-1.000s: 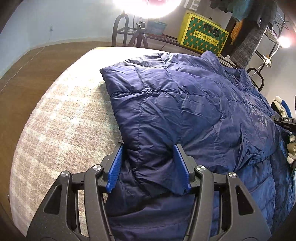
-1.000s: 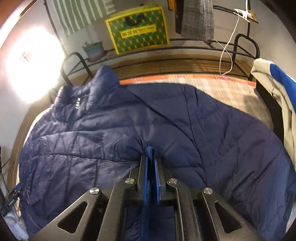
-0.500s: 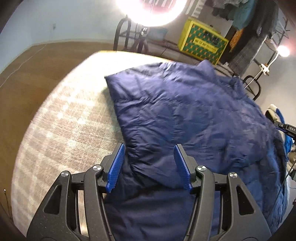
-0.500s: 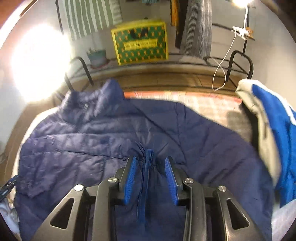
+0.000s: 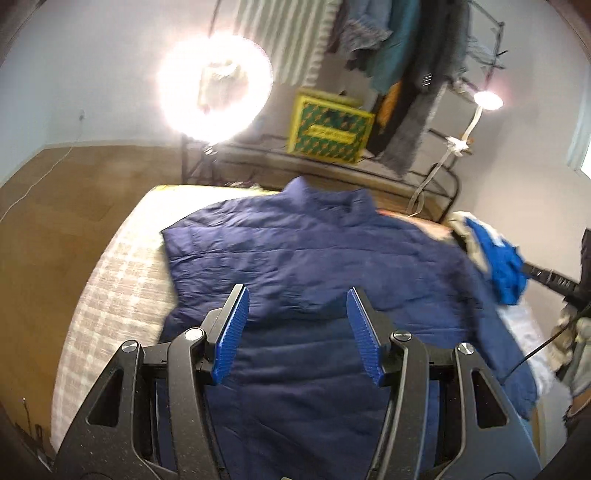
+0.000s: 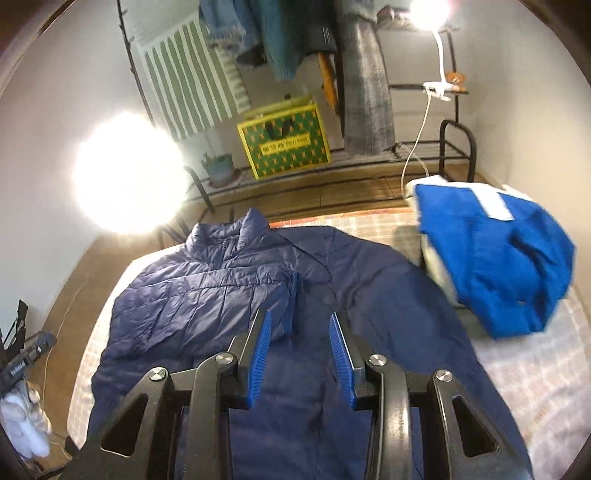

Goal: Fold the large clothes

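Right hand-held gripper (image 6: 300,349) hangs above the navy puffer jacket (image 6: 229,295), blue pads (image 6: 260,352) spread apart, nothing between them. Jacket lies flat on the plaid-covered bed (image 6: 535,373), collar (image 6: 236,232) pointing away from the gripper; one sleeve (image 6: 221,306) is folded across the body just ahead-left of the pads, its cuff (image 6: 291,299) close beyond the left pad. Ahead-right, a bright blue and white garment (image 6: 495,258) sits heaped, overlapping the jacket's far edge. Farther ahead: yellow-green box (image 6: 284,142) on a rack, hanging clothes (image 6: 295,33) above, ring light (image 6: 129,173) far left.
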